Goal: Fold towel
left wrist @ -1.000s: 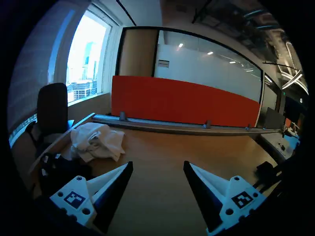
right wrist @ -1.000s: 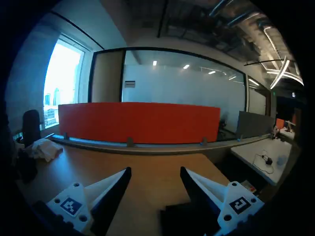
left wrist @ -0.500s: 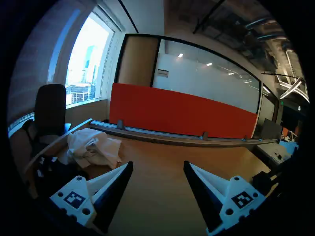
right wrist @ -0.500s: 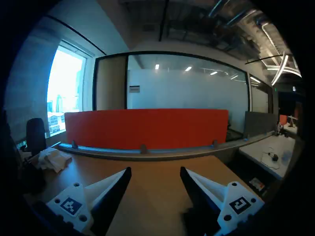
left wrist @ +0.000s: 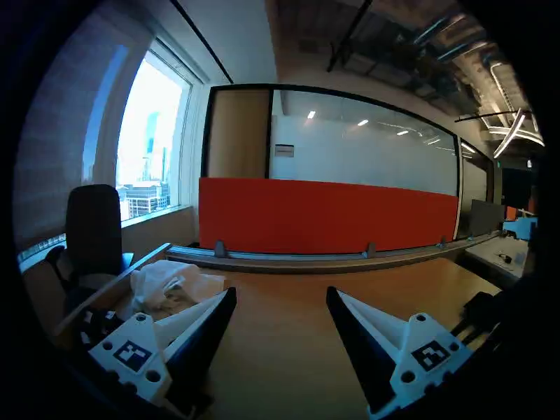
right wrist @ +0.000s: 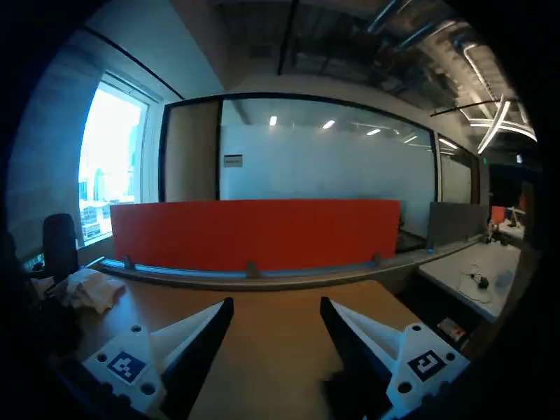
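You seem at the reach step: left gripper and right gripper both gape empty, so steer ahead-left to the towel on the surface.

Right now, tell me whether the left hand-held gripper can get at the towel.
Probably yes. The left hand-held gripper is open, and the crumpled towel lies on the desk ahead, to the left in its view, with nothing standing between them. It would likely need to swing left first.
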